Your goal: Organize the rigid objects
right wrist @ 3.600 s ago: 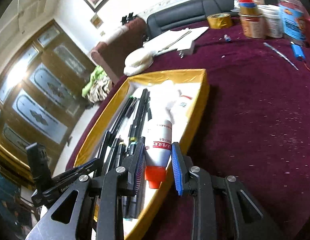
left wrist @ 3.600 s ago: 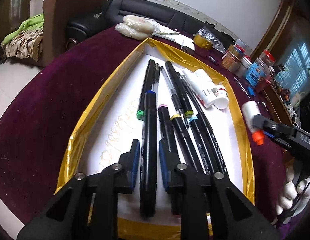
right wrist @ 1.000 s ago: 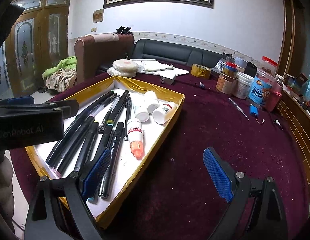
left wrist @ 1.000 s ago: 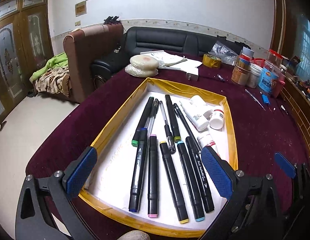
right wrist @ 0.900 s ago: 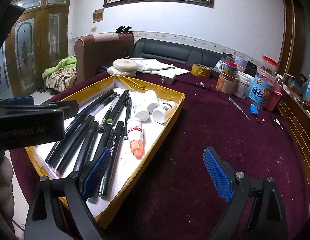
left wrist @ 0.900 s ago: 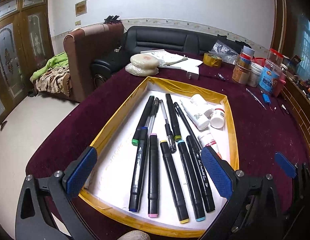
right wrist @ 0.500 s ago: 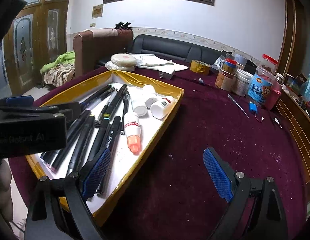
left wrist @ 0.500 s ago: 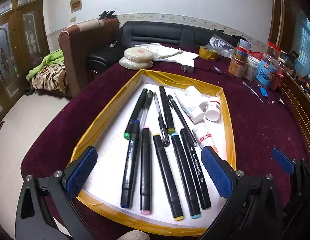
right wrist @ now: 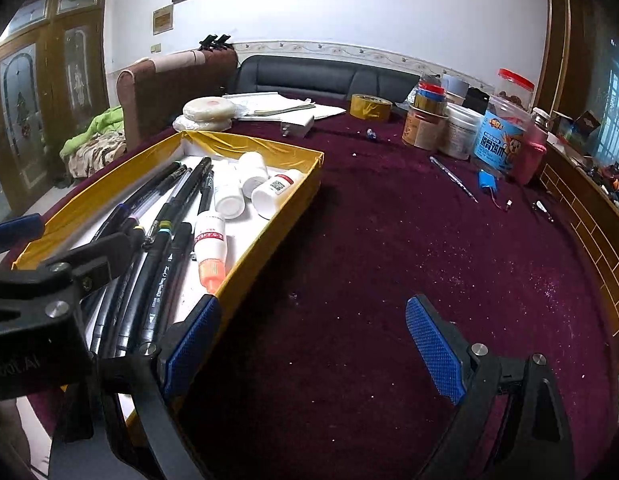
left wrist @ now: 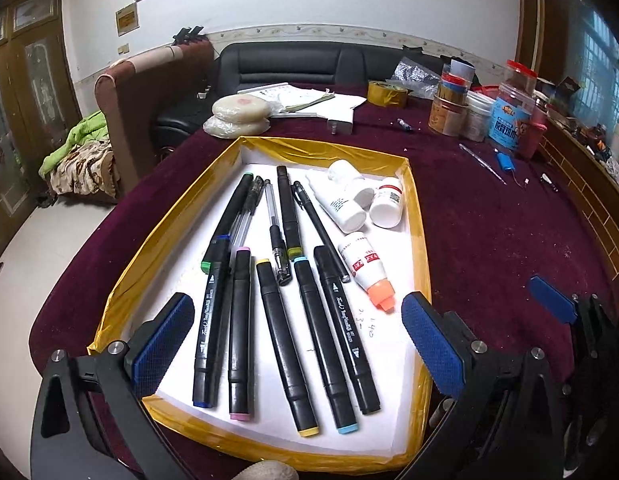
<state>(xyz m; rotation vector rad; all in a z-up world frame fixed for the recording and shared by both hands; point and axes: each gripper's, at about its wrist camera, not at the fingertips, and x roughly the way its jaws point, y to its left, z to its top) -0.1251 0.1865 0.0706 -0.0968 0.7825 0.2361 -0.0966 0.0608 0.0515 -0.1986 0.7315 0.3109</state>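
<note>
Left wrist view is showing the bench (left wrist: 489,240), draped in maroon cloth, carrying a gold-rimmed tray (left wrist: 419,224). Inside the tray, black markers (left wrist: 305,320) and pens (left wrist: 275,232) are lying side by side lengthwise, with three white bottles (left wrist: 341,204) grouped at the far right corner and an orange-capped bottle (left wrist: 367,268) lying just beside the markers. The left hand-held gripper (left wrist: 297,340) is hovering over the tray's near end, its blue pads (left wrist: 163,336) standing wide apart and gripping nothing. Right wrist view is showing the right hand-held gripper (right wrist: 309,348) spread wide too, holding nothing, hanging over bare cloth just beside the tray's right wall.
</note>
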